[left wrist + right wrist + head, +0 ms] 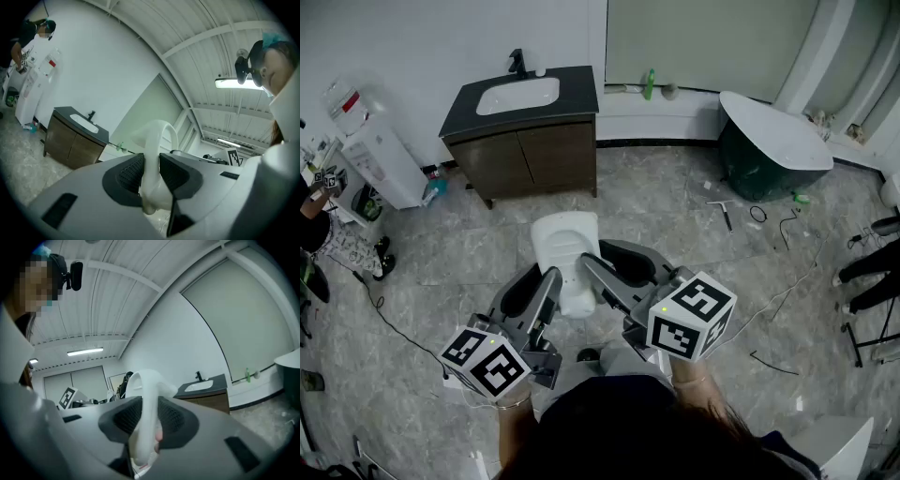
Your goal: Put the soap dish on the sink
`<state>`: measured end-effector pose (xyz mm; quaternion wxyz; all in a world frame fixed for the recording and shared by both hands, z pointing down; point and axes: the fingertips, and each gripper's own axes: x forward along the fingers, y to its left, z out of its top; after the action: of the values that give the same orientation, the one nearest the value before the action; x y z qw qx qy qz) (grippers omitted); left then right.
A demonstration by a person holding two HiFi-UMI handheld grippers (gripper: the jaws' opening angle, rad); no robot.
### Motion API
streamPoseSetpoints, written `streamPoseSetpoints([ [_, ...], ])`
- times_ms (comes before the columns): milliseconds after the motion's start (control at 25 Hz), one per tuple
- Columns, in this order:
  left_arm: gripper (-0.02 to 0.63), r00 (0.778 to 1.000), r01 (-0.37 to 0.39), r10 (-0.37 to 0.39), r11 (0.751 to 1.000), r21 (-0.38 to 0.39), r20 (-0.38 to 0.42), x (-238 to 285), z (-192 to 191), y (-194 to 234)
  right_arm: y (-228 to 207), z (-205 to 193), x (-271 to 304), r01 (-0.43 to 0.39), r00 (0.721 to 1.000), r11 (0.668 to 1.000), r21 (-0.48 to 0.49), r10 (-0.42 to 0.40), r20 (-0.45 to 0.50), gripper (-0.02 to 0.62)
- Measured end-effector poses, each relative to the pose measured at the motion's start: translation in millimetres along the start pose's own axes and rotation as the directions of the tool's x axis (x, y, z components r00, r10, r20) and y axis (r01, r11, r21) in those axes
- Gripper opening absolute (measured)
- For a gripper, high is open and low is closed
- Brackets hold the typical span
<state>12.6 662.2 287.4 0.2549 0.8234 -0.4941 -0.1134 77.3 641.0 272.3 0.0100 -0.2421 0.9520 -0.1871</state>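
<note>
- A white water dispenser (380,155) stands at the wall, at about 10 o'clock from the soap dish and well apart from it. In the left gripper view a person (26,44) stands just beside it.
- The left gripper (542,281) is at about 7 o'clock from the dish. It points level towards the far wall. Its two dark ribbed pads are clamped on the left rim of the dish, one pad on each face of the thin white wall.
- The dark vanity cabinet (530,155) stands against the wall at about 11 o'clock from the dish. In its black top is the white sink (517,95), with a black faucet (517,63) behind the basin.
- The white soap dish (567,253) is near the middle of the head view, in the air above the grey tiled floor (675,197). It hangs between the two grippers, well apart from the sink.
- The right gripper (614,267) is at about 4 o'clock from the dish. It also points level, and its pads are closed on the right rim of the dish.
- A green bottle (650,84) stands on the low ledge at the wall, at about 1 o'clock.
- A bathtub (769,136), dark outside and white inside, stands at about 2 o'clock, far from the dish.
</note>
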Motion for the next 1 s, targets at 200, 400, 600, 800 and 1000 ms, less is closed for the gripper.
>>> streamPoseSetpoints([
  [200,0.109,1.000,0.012,-0.012,1.000,0.001,-0.009,0,-1,3,-1,-2,2,0.002,1.000,1.000,-0.007,-0.002,-0.003,0.117],
  [400,0.109,1.000,0.011,-0.011,1.000,0.006,-0.020,6,-5,5,-7,-5,2,0.011,1.000,1.000,-0.004,-0.011,-0.002,0.117],
  [600,0.109,1.000,0.022,-0.022,1.000,-0.005,-0.013,7,-8,11,-9,-11,5,0.015,1.000,1.000,0.009,-0.015,0.013,0.117],
  [800,0.109,1.000,0.010,-0.009,1.000,0.017,-0.029,32,-11,4,-33,-6,-3,0.026,1.000,0.999,-0.034,-0.025,0.004,0.117],
  [1000,0.109,0.999,-0.019,0.020,1.000,0.018,-0.032,70,-14,-8,-68,7,-14,0.011,1.000,0.999,-0.043,-0.011,-0.001,0.117],
])
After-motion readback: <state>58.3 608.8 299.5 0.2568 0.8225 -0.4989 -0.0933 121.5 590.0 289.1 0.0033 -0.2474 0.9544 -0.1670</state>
